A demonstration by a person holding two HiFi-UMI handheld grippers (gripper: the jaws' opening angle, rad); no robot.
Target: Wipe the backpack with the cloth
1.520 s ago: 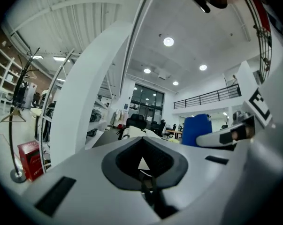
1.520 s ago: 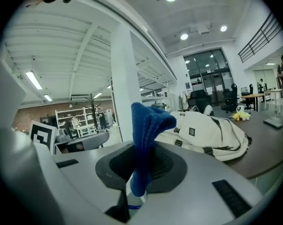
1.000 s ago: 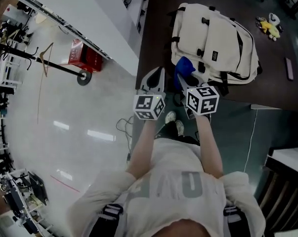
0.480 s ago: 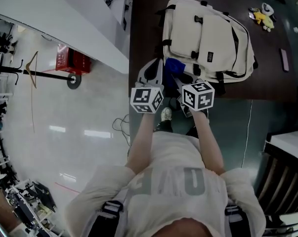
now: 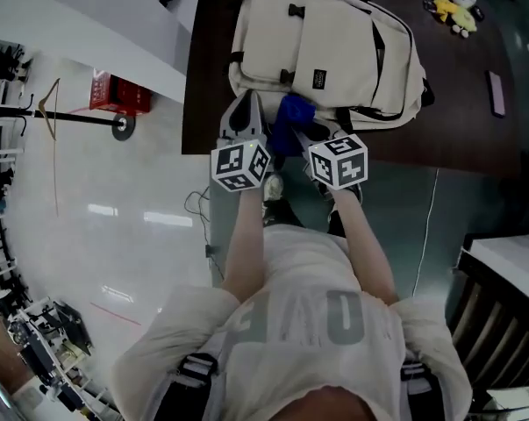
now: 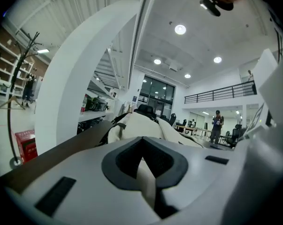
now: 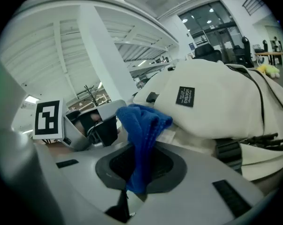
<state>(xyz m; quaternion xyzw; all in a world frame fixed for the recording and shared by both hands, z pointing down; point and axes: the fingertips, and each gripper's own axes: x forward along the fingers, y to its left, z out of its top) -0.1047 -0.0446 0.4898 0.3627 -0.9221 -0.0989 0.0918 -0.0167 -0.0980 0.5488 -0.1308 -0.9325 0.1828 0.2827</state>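
Observation:
A cream backpack lies flat on the dark table. Just in front of its near edge hangs a blue cloth, with my right gripper shut on it. The right gripper view shows the cloth bunched up out of the right gripper, close to the backpack. My left gripper is beside it on the left, over the table's near edge, jaws together with nothing held. In the left gripper view the left gripper points at the backpack.
A yellow plush toy and a small dark flat object lie on the table to the right. A white counter, a red crate and a coat stand are on the left. The floor lies below the table's near edge.
Both grippers have moved forward together toward the backpack. The blue cloth now hangs right at the backpack's near edge. Both grippers are held as before.

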